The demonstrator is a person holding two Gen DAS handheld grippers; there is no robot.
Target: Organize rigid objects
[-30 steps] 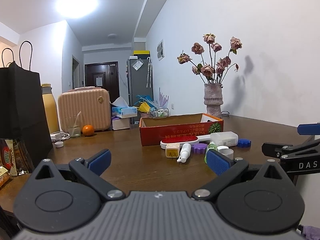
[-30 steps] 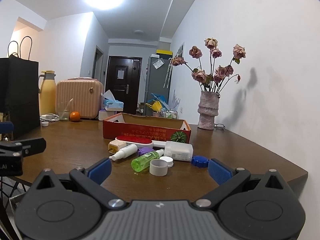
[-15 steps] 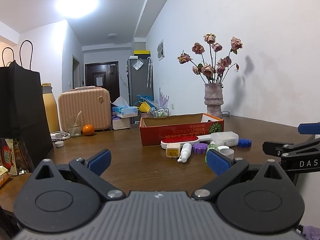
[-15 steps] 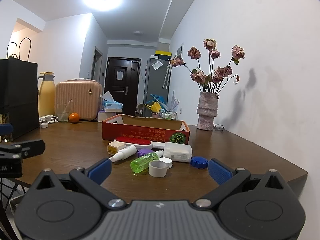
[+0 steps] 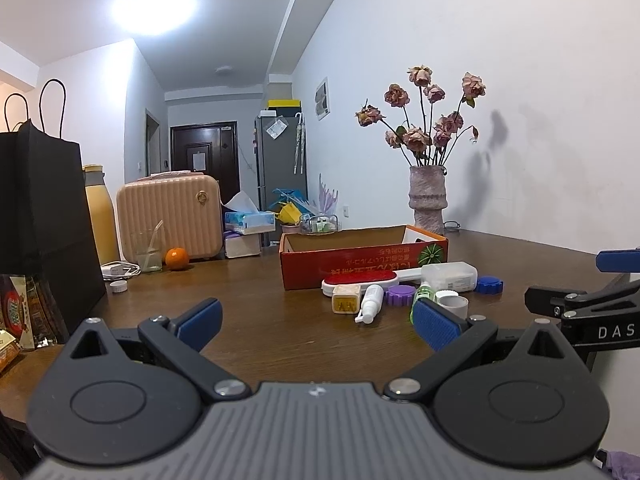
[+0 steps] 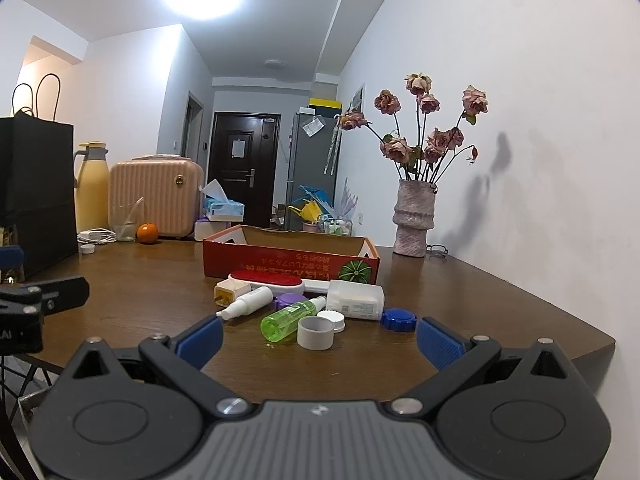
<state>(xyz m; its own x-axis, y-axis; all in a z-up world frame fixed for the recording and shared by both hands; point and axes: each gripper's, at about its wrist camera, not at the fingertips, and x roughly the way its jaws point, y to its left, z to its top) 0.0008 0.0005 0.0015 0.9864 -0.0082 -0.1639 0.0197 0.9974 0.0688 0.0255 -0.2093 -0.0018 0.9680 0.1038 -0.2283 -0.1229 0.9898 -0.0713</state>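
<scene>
Brown table (image 6: pixel 140 280), both grippers spread wide, empty; right view slightly nearer than before.
Left gripper (image 5: pixel 316 320) and right gripper (image 6: pixel 318 338) hover short of the green bottle (image 6: pixel 290 317) cluster before the red box (image 6: pixel 280 266).

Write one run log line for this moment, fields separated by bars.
left gripper: open, holds nothing | right gripper: open, holds nothing | small items: on table before red box | box: nothing seen inside

Two low fisheye views look forward across the counter (image 5: pixel 256 312) from side by side, sharing the red box (image 5: pixel 362 258) (image 6: pixel 290 260).
</scene>
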